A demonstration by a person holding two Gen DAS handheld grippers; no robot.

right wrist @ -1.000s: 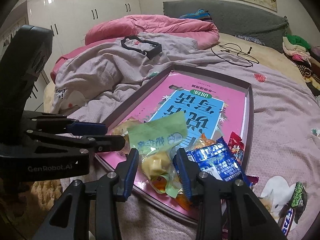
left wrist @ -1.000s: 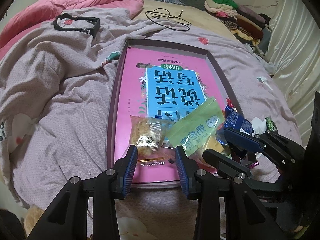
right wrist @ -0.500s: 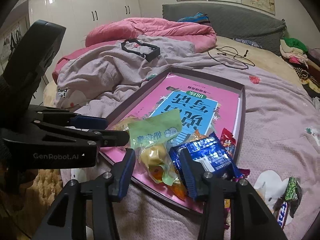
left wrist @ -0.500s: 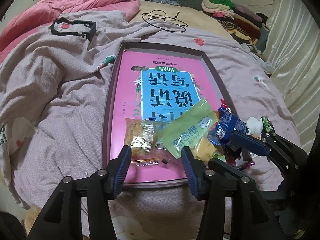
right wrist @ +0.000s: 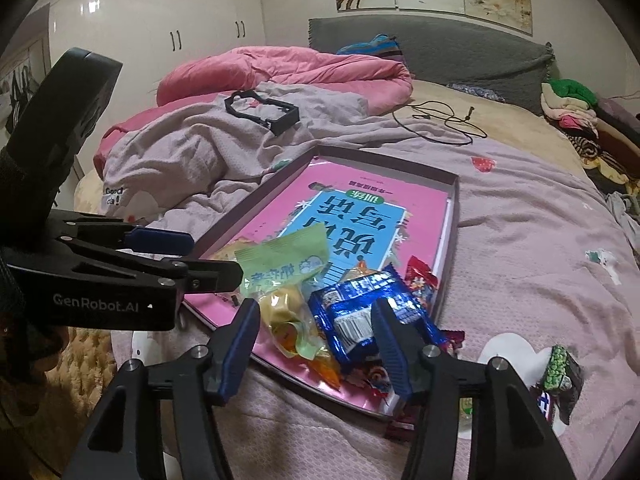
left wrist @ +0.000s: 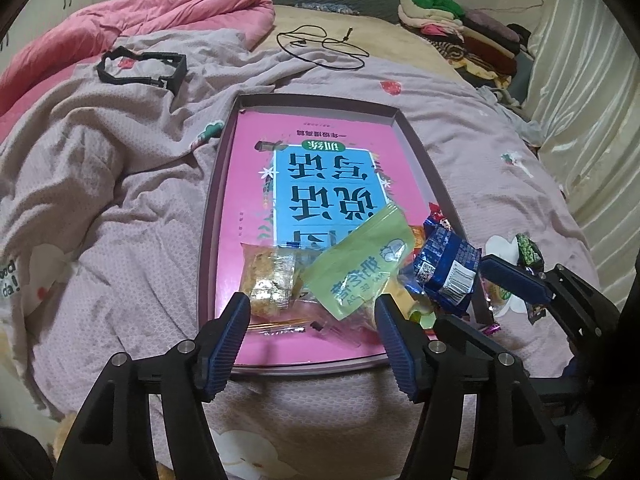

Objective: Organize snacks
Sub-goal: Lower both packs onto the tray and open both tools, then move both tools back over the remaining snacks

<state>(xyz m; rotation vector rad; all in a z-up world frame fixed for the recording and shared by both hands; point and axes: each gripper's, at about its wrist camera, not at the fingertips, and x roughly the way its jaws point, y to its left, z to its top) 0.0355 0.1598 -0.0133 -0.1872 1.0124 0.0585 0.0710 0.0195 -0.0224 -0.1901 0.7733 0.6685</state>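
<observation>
A shallow box tray [left wrist: 320, 101] [right wrist: 384, 157] with a pink and blue printed bottom lies on the bed. Snacks sit at its near end: a clear pack of yellow cake [left wrist: 269, 276], a green packet [left wrist: 360, 266] [right wrist: 286, 262], a blue packet [left wrist: 448, 270] [right wrist: 356, 312], a yellow-filled bag [right wrist: 286, 312] and a red wrapper [right wrist: 420, 282]. My left gripper [left wrist: 312, 320] is open and empty, just short of the tray's near rim. My right gripper [right wrist: 316, 328] is open, its fingers either side of the yellow bag and blue packet, not holding them.
A dark green snack pack [right wrist: 560, 372] [left wrist: 528, 246] lies on the blanket right of the tray. A black frame [left wrist: 144, 68] and a black cable [left wrist: 324, 46] lie farther back. Folded clothes [left wrist: 452, 24] are stacked at the far right. A pink duvet [right wrist: 288, 72] is behind.
Both grippers have drawn back from the tray and opened wider. The snacks lie where they were.
</observation>
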